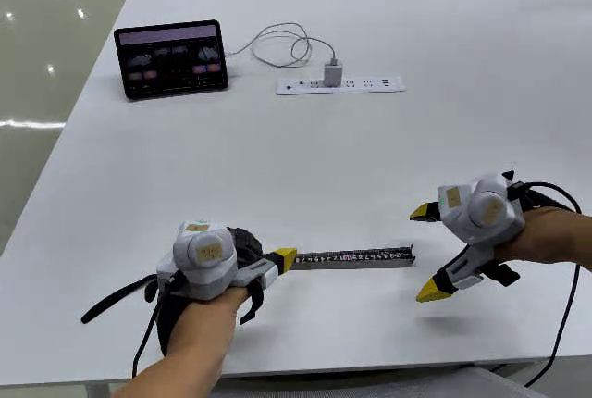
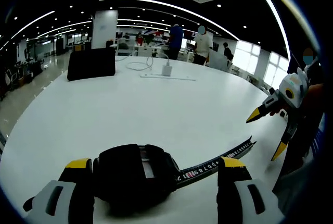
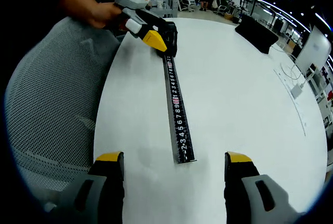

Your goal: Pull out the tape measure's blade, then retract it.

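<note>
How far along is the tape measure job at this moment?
Done: the blade lies pulled out across the table. In hand: the case sits between the open jaws of the left hand-held gripper; the right hand-held gripper is open, just beyond the blade's tip, not touching it. Left: retracting the blade.

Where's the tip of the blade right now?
In the head view the blade tip lies flat on the table, lower centre-right, just short of the right gripper. The right gripper view shows it between that gripper's open jaws, untouched.
</note>
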Demonstrator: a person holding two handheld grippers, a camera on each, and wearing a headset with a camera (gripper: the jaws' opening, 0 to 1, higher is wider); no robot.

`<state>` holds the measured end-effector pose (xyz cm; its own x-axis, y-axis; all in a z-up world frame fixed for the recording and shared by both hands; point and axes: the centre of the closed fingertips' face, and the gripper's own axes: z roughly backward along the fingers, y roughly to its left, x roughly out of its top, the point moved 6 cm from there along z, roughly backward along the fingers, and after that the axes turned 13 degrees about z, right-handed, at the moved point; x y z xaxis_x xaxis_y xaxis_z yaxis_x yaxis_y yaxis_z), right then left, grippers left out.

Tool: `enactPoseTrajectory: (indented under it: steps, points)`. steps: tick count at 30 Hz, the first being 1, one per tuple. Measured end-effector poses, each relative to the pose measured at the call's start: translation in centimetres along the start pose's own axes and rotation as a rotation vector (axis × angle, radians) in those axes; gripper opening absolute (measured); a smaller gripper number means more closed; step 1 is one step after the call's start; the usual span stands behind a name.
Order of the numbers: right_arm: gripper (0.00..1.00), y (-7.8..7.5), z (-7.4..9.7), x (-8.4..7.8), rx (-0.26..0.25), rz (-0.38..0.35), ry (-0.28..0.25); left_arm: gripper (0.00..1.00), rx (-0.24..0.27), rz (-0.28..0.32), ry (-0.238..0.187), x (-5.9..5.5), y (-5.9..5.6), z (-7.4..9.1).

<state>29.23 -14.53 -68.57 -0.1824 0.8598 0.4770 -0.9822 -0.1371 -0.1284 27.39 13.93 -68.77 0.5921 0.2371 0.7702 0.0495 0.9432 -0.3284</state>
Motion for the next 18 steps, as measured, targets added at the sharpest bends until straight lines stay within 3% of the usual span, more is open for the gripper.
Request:
enactPoseTrajectory:
  steps: [3, 7, 18]
  points:
    - [0.69, -0.3, -0.3, 0.0, 0.064, 0.042, 0.038, 0.97, -0.001, 0.001, -0.003, 0.1, 0.0, 0.1]
    - [0.59, -1.0, -0.7, 0.3, 0.102, 0.050, 0.053, 0.97, 0.000, -0.003, -0.011, 0.3, 0.1, 0.2]
    - [0.35, -1.9, -2.2, 0.3, 0.147, 0.034, 0.087, 0.96, 0.008, -0.005, -0.009, 0.2, 0.4, 0.0]
